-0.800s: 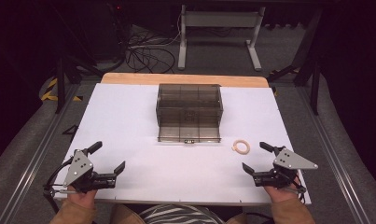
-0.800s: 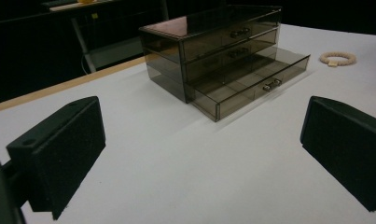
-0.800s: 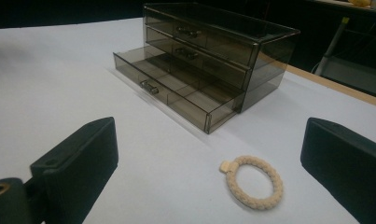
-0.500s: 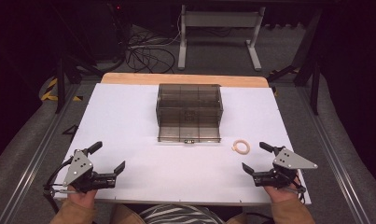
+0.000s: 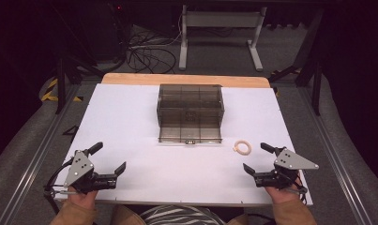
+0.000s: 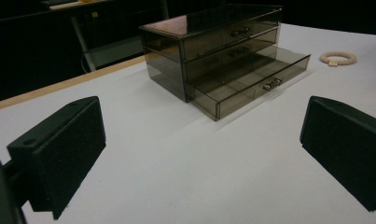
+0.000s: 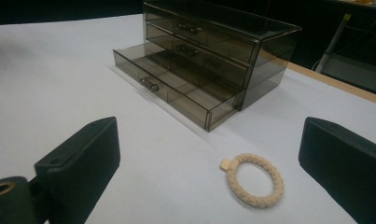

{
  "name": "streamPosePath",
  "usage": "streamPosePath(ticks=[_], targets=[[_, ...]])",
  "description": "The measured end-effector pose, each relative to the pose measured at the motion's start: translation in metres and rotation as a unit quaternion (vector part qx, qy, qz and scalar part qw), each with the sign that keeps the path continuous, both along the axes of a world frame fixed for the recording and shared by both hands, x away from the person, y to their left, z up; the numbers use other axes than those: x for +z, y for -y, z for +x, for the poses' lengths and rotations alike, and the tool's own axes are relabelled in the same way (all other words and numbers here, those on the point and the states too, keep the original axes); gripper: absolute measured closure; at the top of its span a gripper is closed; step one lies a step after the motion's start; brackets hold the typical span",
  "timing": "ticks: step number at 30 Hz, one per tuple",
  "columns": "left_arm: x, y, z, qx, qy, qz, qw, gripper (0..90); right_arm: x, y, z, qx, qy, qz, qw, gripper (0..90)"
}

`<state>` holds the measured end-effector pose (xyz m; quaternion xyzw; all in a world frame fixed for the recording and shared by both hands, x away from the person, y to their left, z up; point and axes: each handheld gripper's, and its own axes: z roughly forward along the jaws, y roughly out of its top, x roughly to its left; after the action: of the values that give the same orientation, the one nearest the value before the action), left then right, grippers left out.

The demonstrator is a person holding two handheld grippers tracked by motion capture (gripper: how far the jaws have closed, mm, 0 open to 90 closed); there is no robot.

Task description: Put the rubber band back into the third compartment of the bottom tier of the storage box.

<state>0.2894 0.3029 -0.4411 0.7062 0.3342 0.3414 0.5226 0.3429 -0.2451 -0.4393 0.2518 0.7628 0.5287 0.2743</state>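
Both tongs rest spread wide and empty near the table's front edge: the right gripper (image 5: pixel 258 159) near the beaded bracelet (image 5: pixel 241 147), the left gripper (image 5: pixel 109 156) well apart. The bracelet lies flat, just right of the smoky acrylic drawer box (image 5: pixel 190 112), whose bottom drawer (image 7: pixel 176 93) is pulled out. Pinching it flat could skid it away. The right gripper view reveals its square bead.

A drawer box (image 5: pixel 190 112) sits at the centre of the table (image 5: pixel 130 117), its bottom drawer (image 5: pixel 190 133) pulled toward the frame's lower edge; a ring (image 5: pixel 242 147) lies lower right of it, just above the right gripper (image 5: pixel 257 159); the left gripper (image 5: pixel 109 157) sits lower left.
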Motion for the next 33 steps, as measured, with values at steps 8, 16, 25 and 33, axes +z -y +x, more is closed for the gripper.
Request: streamPosePath(ticks=[8, 16, 25, 33], targets=[[0.000, 0.000, 0.001, 0.000, -0.002, 0.000, 1.0000, 0.7, 0.004, -0.003, 0.003, -0.006, -0.002, 0.000, 1.0000, 6.7], [-0.001, 0.000, 0.001, 0.001, -0.003, 0.001, 1.0000, 0.7, 0.012, -0.004, 0.013, -0.020, -0.006, 0.002, 0.9998, 7.2], [-0.001, 0.000, 0.001, 0.003, -0.004, 0.000, 1.0000, 0.8, 0.022, -0.005, 0.026, -0.036, -0.005, 0.000, 0.9994, 7.2], [-0.001, 0.000, 0.001, 0.003, -0.005, -0.002, 1.0000, 0.8, 0.027, -0.004, 0.038, -0.045, -0.016, 0.003, 0.9989, 7.2]])
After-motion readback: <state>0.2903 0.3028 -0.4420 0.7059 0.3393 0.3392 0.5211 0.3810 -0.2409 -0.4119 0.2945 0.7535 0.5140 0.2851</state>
